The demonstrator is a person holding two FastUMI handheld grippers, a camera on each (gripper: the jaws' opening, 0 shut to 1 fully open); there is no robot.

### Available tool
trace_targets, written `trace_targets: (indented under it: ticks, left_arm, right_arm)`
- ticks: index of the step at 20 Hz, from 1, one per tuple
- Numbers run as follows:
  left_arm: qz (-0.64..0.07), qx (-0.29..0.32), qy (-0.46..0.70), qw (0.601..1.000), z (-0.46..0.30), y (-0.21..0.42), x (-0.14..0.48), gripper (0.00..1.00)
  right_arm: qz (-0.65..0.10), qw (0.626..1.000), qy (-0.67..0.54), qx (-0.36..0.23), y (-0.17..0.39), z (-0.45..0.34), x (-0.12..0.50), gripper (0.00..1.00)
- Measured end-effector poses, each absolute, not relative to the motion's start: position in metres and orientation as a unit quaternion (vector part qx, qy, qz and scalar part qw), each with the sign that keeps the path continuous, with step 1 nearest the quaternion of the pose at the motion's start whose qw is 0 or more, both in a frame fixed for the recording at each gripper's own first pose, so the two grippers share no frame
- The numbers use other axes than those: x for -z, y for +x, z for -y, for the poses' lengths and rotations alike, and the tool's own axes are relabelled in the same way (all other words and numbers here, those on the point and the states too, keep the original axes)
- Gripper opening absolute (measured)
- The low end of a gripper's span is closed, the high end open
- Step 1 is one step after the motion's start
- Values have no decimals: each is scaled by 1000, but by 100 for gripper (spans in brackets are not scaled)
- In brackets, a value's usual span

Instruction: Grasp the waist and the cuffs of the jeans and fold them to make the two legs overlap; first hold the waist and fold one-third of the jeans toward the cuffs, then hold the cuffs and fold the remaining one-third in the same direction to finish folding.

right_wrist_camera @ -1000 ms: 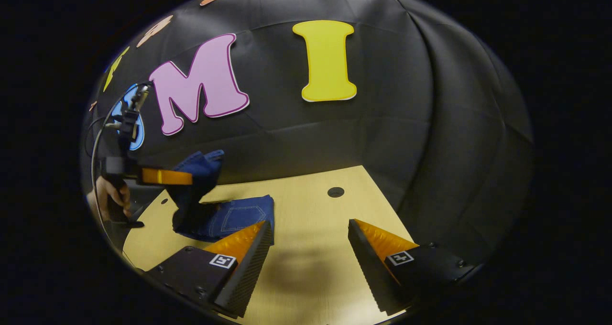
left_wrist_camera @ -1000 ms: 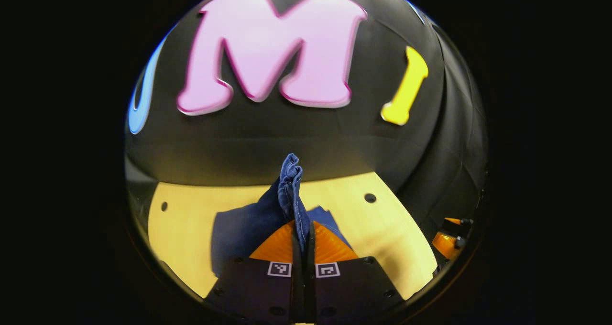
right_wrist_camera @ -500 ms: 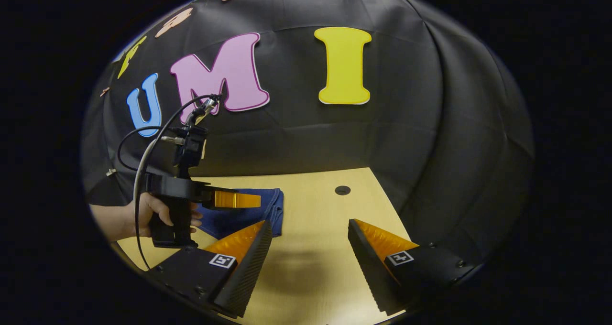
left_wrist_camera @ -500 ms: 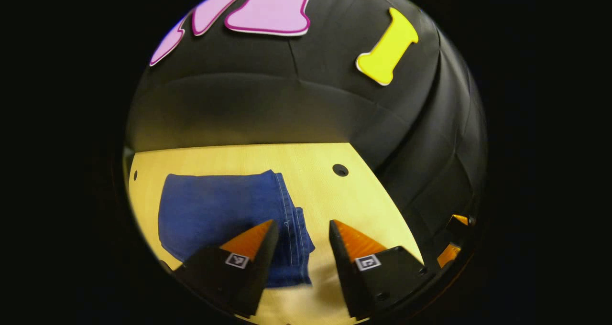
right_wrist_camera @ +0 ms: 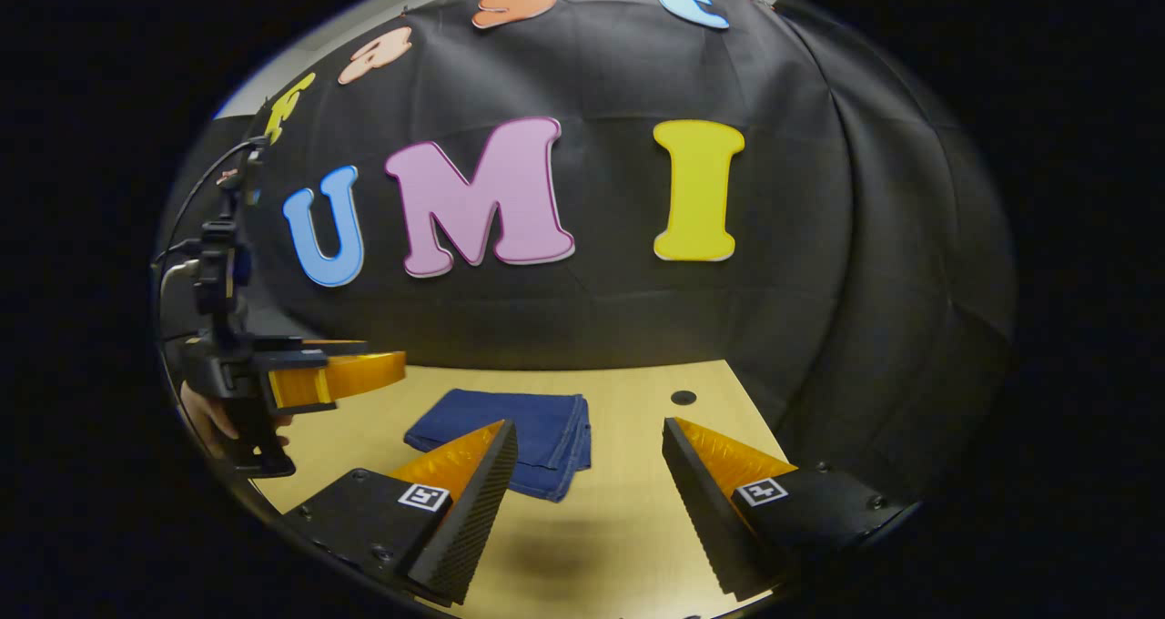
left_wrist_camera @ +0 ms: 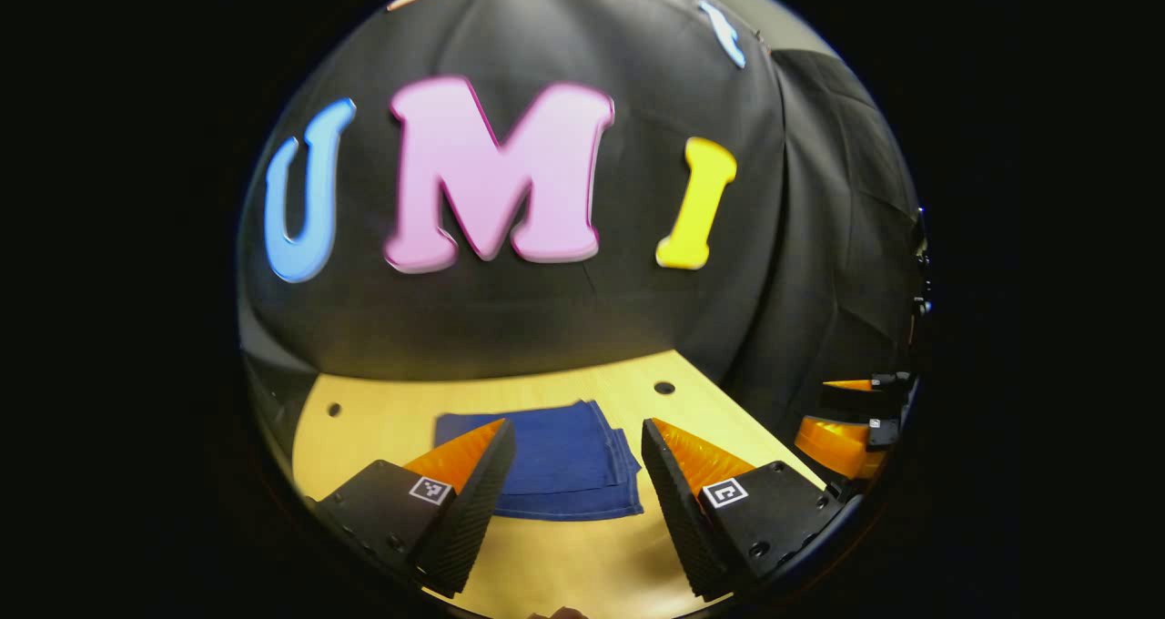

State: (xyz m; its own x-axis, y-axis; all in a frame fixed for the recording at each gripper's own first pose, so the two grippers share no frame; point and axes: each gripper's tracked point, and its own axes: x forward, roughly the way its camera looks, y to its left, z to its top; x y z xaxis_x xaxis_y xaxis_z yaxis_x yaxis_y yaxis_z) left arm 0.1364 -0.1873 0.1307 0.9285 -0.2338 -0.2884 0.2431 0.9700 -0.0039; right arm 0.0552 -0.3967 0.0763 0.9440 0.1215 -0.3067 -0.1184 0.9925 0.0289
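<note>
The blue jeans (left_wrist_camera: 557,460) lie folded into a flat, compact stack on the light wooden table (left_wrist_camera: 382,414). In the left gripper view my left gripper (left_wrist_camera: 578,437) is open above the near edge of the stack, holding nothing. In the right gripper view the jeans (right_wrist_camera: 514,432) sit ahead and to the left, partly behind the left finger. My right gripper (right_wrist_camera: 590,437) is open and empty above bare table to the right of the stack. The left gripper (right_wrist_camera: 341,375), held by a hand (right_wrist_camera: 205,419), hovers at the far left of that view.
The black cloth wall rises just behind the table. A round hole (right_wrist_camera: 683,398) is in the tabletop at the back right, and another hole (left_wrist_camera: 334,410) at the back left. My right gripper's orange fingers (left_wrist_camera: 842,423) show at the right edge of the left gripper view.
The left gripper let go of the denim fold it held up, opened, and drew back. The jeans now lie flat and folded. The right gripper pulled back a little and stayed open.
</note>
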Motion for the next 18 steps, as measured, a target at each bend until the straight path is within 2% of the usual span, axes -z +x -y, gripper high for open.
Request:
trace_targets:
  ticks: [5,9,12,13,14,15,16,18]
  left_arm:
    - [-88,60,2,994,116,18,-190,81]
    - [-44,30,34,998,76,-52,-207,81]
    - [-37,28,13,999,67,-99,-207,81]
    - [-32,24,3,999,62,-112,-208,77]
    - [-28,18,-6,999,54,-122,-208,81]
    - [-27,13,-13,999,48,-127,-203,81]
    - [-27,8,-18,999,43,-133,-199,77]
    - [-31,2,-23,999,37,-142,-191,77]
  right_arm:
    - [-101,993,1,-67,-5,342,-137,98]
    - [-76,994,12,-84,-62,303,-162,98]
    - [-61,995,10,-83,-98,285,-165,98]
    - [-62,995,8,-81,-109,280,-161,98]
    - [-66,995,9,-78,-120,276,-155,98]
    - [-69,994,10,-79,-131,269,-152,98]
    - [-72,994,10,-81,-139,263,-148,98]
    - [-72,993,1,-88,-149,254,-145,98]
